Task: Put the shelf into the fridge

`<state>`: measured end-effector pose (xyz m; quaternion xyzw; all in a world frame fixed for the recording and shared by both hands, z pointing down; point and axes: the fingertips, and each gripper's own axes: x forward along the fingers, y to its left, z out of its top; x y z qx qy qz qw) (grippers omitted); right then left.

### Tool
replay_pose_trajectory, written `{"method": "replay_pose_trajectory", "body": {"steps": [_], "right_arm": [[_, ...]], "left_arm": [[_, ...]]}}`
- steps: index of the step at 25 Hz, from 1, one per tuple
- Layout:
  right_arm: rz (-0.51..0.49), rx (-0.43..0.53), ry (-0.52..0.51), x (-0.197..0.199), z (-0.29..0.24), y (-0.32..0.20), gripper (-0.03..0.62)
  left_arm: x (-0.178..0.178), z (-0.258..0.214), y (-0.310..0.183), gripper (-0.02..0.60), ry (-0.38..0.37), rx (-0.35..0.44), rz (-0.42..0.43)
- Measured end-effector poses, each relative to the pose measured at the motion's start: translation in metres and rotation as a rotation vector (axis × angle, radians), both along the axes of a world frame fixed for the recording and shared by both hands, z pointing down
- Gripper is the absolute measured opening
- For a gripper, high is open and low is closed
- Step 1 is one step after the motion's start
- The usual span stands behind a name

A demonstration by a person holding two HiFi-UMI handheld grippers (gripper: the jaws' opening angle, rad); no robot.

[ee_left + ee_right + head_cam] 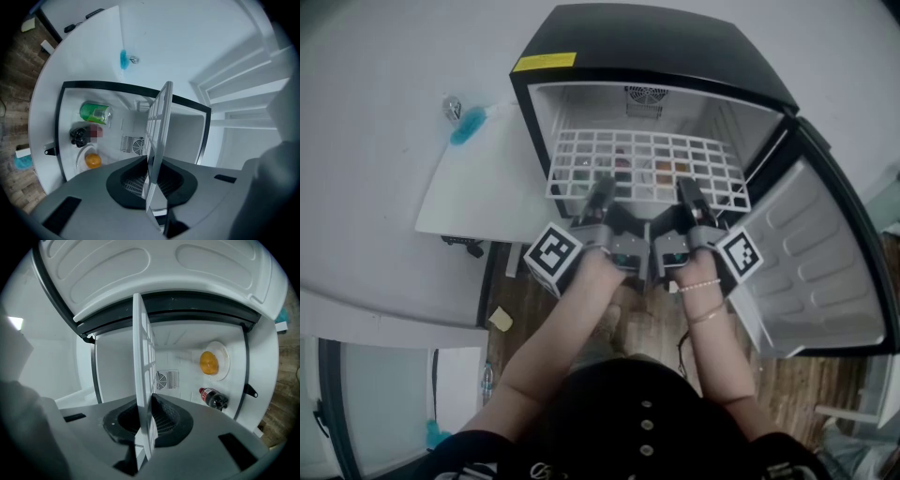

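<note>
A white wire shelf lies level, partly inside the open black mini fridge. My left gripper is shut on the shelf's front edge left of centre, my right gripper is shut on it right of centre. In the left gripper view the shelf runs edge-on between the jaws of the left gripper. In the right gripper view the shelf likewise stands edge-on in the right gripper. The shelf's back part reaches over the fridge's contents.
The fridge door hangs open at the right. Below the shelf lie a green can, a dark bottle and an orange on a white plate. A white table stands left of the fridge, with a blue brush on it.
</note>
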<state>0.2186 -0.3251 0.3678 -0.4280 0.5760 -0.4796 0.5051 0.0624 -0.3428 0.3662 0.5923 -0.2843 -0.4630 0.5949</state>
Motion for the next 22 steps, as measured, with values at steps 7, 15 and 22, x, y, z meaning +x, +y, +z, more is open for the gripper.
{"method": "replay_pose_trajectory", "body": {"steps": [7, 15, 22], "right_arm": [[0.015, 0.014, -0.006, 0.0017, -0.0016, 0.0006, 0.034], [0.02, 0.022, -0.005, 0.0032, 0.0009, -0.0009, 0.034], [0.026, 0.026, -0.011, 0.0039, 0.0005, -0.0014, 0.034]], "left_arm": [[0.0016, -0.0024, 0.0009, 0.038, 0.0, 0.006, 0.009], [0.0028, 0.0009, -0.0004, 0.038, 0.0, 0.02, 0.016], [0.0035, 0.0002, -0.0005, 0.038, -0.001, 0.027, 0.02]]}}
